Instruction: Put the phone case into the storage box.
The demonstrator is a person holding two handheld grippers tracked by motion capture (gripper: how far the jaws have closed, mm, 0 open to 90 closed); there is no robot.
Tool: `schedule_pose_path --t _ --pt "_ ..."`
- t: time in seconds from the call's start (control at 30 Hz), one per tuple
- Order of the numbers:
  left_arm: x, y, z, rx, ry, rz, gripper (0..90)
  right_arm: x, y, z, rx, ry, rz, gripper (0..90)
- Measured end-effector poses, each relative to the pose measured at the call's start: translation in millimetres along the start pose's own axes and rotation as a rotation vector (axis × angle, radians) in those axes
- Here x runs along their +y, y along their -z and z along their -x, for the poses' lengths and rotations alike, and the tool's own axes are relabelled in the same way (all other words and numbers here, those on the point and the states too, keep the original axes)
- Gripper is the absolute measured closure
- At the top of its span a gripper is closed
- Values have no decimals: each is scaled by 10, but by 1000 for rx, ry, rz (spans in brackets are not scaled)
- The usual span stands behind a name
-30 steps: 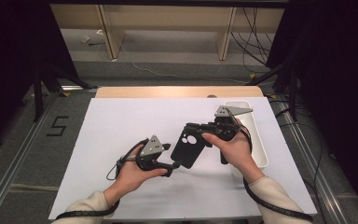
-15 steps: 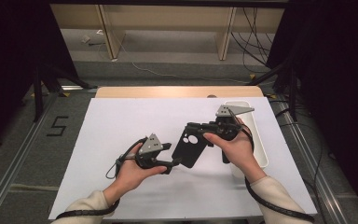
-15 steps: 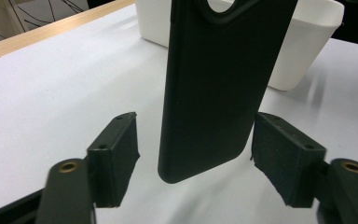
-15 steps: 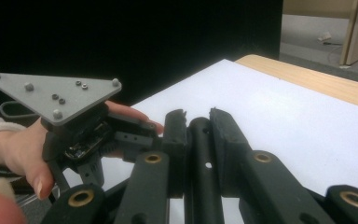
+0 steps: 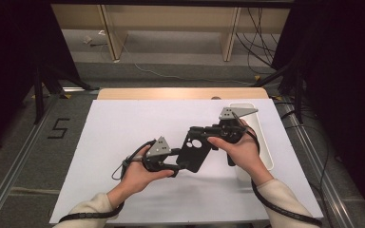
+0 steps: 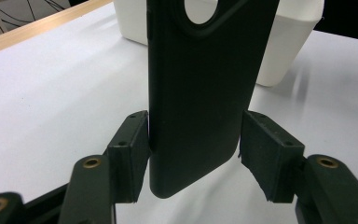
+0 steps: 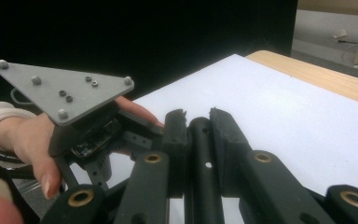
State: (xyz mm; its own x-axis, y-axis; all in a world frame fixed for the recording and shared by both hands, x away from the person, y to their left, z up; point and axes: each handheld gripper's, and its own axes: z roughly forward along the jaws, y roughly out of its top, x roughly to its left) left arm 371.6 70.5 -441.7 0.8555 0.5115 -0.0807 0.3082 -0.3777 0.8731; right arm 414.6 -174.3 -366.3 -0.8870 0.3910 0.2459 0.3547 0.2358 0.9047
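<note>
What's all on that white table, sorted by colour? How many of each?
Black: 3, the phone case, the left tongs and the right tongs.
White: 1, the bin at the table's right edge.
Total: 4

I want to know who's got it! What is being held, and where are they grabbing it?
The right tool pinches the black phone case by its top edge. The left tool has been closing around the bottom end, one side apart.

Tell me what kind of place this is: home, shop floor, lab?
Probably a lab recording station. A white-covered table stands between metal floor rails, a "5" marker is taped on the floor, loose cables hang behind, and dark screens flank the table.
</note>
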Motion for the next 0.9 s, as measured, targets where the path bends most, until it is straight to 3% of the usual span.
schedule_pose_path --t 0.2,0.43,0.67,0.8,0.9 --pt "-8 -10 -37 -14 6 4 450 8 -10 -15 26 5 -1 780" --pt "-32 -41 -81 -67 46 4 506 7 -35 -38 57 6 -6 780" --pt "-38 -43 -73 -93 -35 -23 577 5 -53 -51 83 31 -14 780" --pt "-35 -37 -64 -114 -49 -41 655 -2 -68 -58 109 41 -16 780" --pt "-18 -16 -61 -94 -34 -62 715 -4 -75 -63 123 55 -13 780"
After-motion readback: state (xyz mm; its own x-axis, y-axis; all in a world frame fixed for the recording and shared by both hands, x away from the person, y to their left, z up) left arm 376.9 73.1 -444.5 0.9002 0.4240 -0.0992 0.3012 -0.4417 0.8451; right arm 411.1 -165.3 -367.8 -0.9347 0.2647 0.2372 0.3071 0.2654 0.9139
